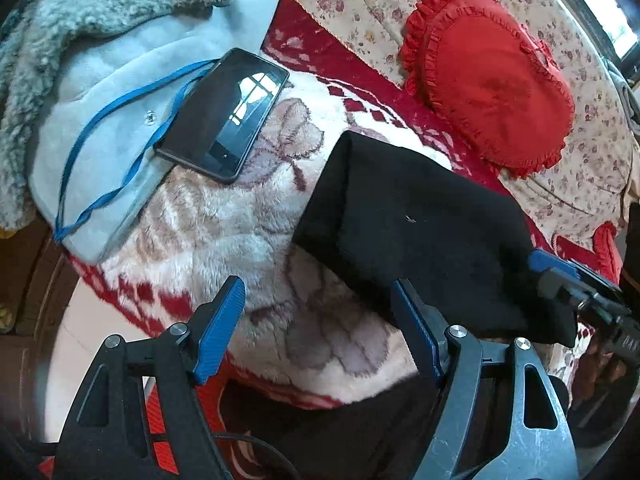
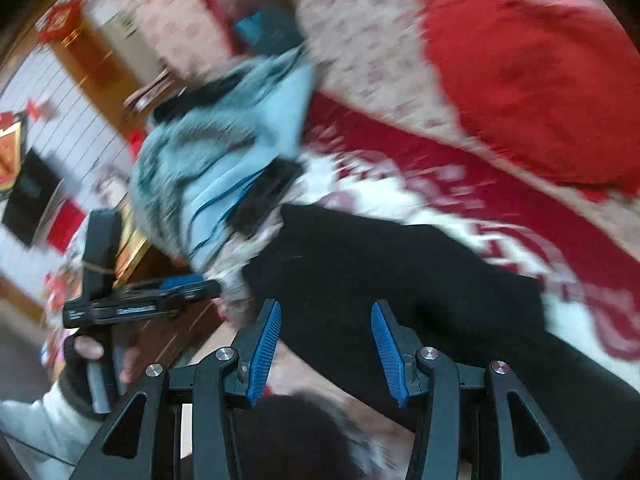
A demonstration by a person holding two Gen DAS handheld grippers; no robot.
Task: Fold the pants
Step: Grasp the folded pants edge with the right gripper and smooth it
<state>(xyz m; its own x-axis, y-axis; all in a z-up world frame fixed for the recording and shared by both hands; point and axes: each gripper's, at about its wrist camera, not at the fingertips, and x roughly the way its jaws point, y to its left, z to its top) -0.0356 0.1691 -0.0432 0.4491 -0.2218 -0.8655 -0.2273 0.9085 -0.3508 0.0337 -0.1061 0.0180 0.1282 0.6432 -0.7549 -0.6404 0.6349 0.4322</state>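
The black pants (image 1: 420,220) lie folded in a thick stack on a fleecy white and red blanket (image 1: 240,220). My left gripper (image 1: 318,296) hangs open just above the blanket at the stack's near left edge, with only blanket between its blue pads (image 1: 224,320). At the stack's right end is my right gripper (image 1: 560,276). The right wrist view is blurred: my right gripper (image 2: 326,320) stands open over the black pants (image 2: 380,272), its pads not pressing on them. A hand (image 2: 92,348) holds my left gripper (image 2: 140,300) at the left.
A black phone (image 1: 224,116) on a blue cord rests across a pale blue fur-collared coat (image 1: 120,80) at the back left. A red frilled heart pillow (image 1: 492,80) lies on the flowered bedspread (image 1: 360,0) behind the pants. The bed's edge and floor (image 1: 80,320) are at the left.
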